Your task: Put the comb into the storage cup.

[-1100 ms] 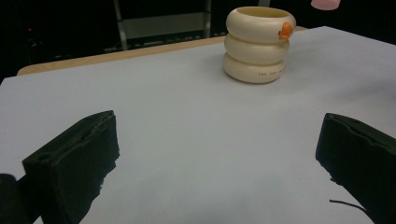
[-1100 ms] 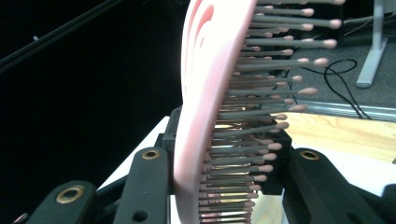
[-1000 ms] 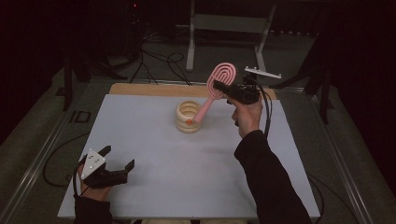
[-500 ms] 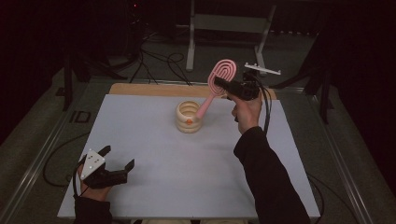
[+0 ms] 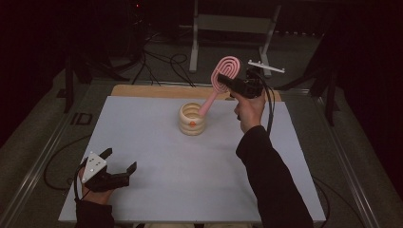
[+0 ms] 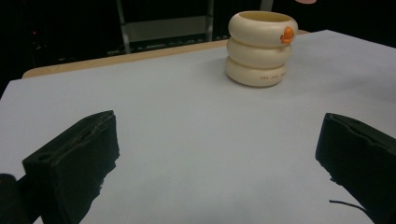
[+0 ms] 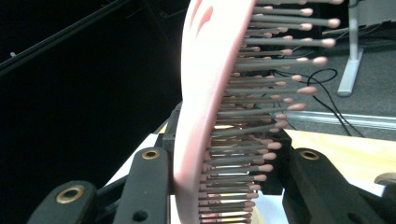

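Between the fingers of the right gripper (image 5: 227, 81) sits the head of a pink hairbrush (image 5: 223, 76), pinched fast; its handle slants down from them into the cream ringed cup (image 5: 192, 118) on the white table (image 5: 157, 142). The left gripper (image 5: 114, 166) rests well apart near the table's front edge, fingers spread on nothing, the cup far beyond them.

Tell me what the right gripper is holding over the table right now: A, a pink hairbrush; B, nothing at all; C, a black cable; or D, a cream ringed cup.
A. The right gripper is shut on the pink hairbrush at its head, with the handle slanting down toward the cream ringed cup; the right gripper view shows the brush's bristles between the fingers.
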Demonstrator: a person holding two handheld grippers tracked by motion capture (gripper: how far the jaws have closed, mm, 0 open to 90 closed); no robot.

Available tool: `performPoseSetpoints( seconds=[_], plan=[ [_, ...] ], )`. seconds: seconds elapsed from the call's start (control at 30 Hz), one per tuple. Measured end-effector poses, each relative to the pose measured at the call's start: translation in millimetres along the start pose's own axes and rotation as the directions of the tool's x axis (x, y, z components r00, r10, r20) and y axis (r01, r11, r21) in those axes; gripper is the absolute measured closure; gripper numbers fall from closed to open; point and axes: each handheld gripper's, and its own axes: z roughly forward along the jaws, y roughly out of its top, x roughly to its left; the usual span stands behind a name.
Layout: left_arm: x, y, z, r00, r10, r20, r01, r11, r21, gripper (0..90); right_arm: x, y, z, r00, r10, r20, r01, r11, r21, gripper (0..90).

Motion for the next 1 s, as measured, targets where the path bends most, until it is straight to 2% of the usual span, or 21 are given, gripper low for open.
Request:
performPoseSetpoints(
  seconds=[0.23, 0.73, 1.0],
  plan=[
    [0.4, 0.4, -1.4, 1.0000, -0.002, 0.001, 0.002, 1.0000, -0.008, 0.2, 2.3, 2.1, 7.4, 0.9998, -0.015, 0.009, 0.015, 1.000, -0.002, 63.8],
    [-0.4, 0.0, 0.5, 1.0000, -0.003, 0.007, 0.003, 1.0000, -0.005, 0.2, -1.8, 1.8, 17.9, 0.9998, 0.000, 0.019, 0.000, 1.000, -0.021, 63.9],
    [-3.3, 0.1, 2.8, 0.9998, 0.007, 0.021, -0.007, 1.0000, 0.001, 0.2, -0.6, -3.9, 28.5, 0.9994, -0.014, 0.031, 0.015, 1.000, -0.011, 63.8]
  ],
)
